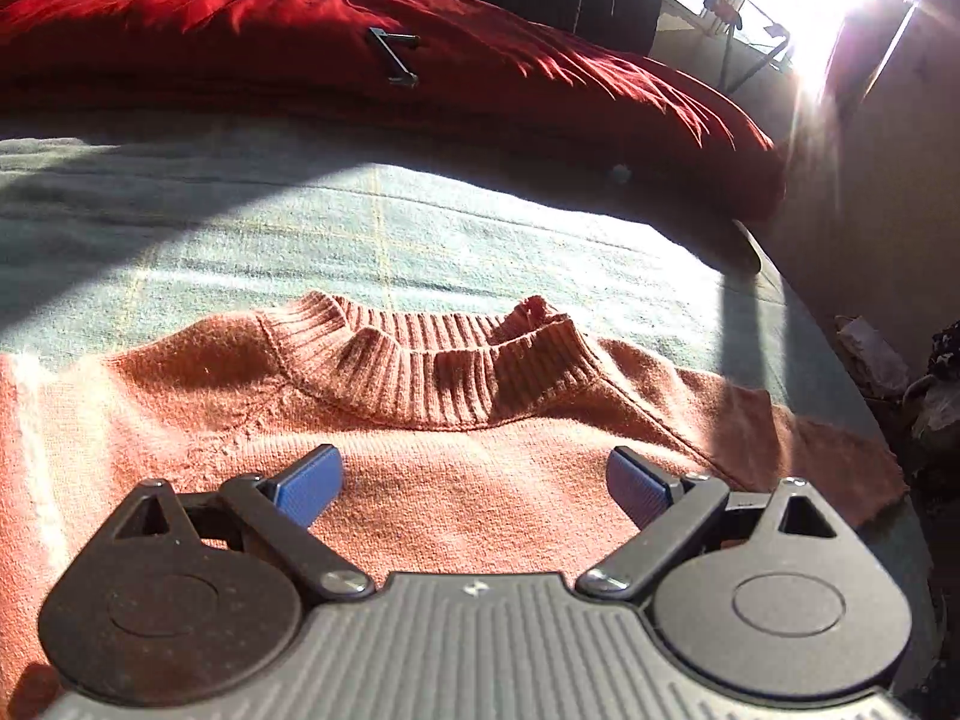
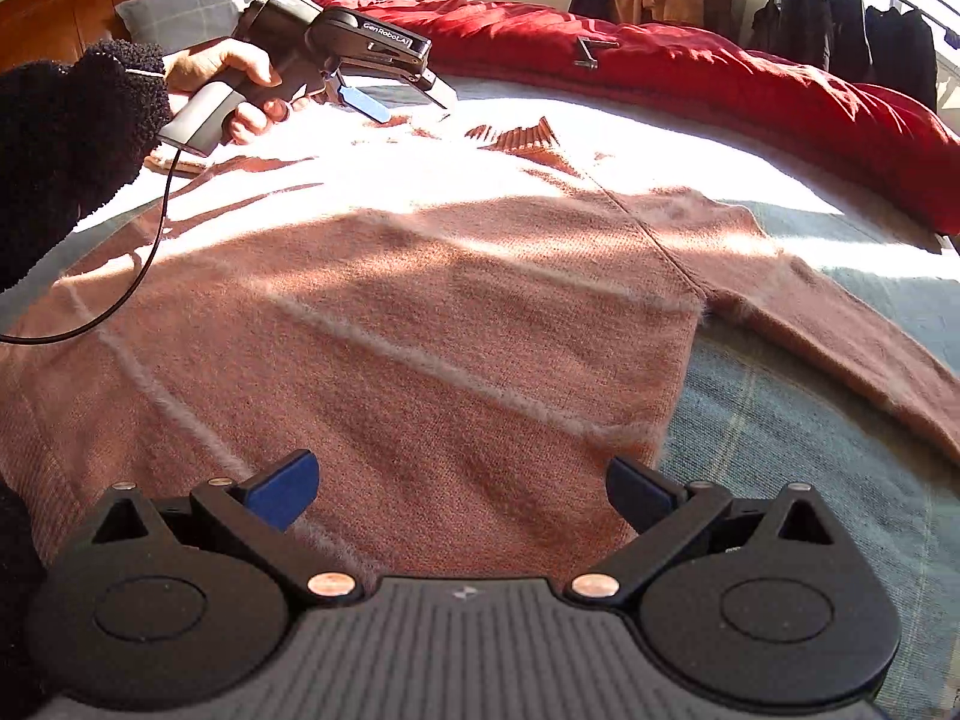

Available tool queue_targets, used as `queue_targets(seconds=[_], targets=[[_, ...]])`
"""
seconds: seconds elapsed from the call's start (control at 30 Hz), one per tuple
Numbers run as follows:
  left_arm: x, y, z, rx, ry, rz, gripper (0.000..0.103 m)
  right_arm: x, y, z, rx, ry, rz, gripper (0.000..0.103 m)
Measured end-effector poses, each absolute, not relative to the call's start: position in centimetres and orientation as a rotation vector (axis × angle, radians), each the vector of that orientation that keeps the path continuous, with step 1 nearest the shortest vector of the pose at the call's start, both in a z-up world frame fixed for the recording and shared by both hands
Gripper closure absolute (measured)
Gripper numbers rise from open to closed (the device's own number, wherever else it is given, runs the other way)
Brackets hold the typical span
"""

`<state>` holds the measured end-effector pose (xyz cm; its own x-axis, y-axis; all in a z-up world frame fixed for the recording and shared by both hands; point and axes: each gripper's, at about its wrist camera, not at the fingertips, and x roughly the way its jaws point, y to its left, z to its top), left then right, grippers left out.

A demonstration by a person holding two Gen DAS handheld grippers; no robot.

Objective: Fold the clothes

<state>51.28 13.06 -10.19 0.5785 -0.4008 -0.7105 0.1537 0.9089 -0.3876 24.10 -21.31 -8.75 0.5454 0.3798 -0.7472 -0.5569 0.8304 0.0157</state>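
A salmon-pink knit sweater (image 2: 420,312) lies flat on the grey-green bedcover (image 2: 810,438), one sleeve (image 2: 852,330) stretched to the right. Its ribbed collar (image 1: 444,360) faces me in the left wrist view. My left gripper (image 1: 474,480) hovers open just above the chest below the collar, nothing between its blue pads. In the right wrist view that left gripper (image 2: 384,102) appears at the far collar end, held by a hand in a black fuzzy sleeve (image 2: 78,126). My right gripper (image 2: 462,486) stands open over the sweater's lower body near the right side edge.
A red duvet (image 1: 360,60) is heaped along the far side of the bed, with a small metal piece (image 1: 393,57) on it. Dark clothes (image 2: 840,18) hang on a rack by the bright window. The bed edge (image 1: 852,372) drops off at the right. A black cable (image 2: 144,276) trails over the sweater.
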Motion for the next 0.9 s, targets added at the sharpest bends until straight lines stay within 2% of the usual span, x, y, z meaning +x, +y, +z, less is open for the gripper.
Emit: queue_targets(seconds=[0.3,0.43,0.67,0.9], targets=[[58.7,16.4,-13.1,-0.326,0.855,-0.216,0.008,20.8,-19.2,-6.4,-0.236,0.819,0.388,0.000],[58.5,17.3,-12.3,-0.364,0.860,-0.191,0.009,19.9,-18.8,-5.9,-0.252,0.824,0.343,0.000],[50.6,19.4,-8.1,-0.235,0.852,-0.291,0.008,22.7,-18.8,-4.1,-0.262,0.789,0.348,0.000],[40.8,19.0,-8.6,-0.110,0.917,-0.404,0.008,29.6,-17.4,-3.2,-0.221,0.760,0.479,0.000]])
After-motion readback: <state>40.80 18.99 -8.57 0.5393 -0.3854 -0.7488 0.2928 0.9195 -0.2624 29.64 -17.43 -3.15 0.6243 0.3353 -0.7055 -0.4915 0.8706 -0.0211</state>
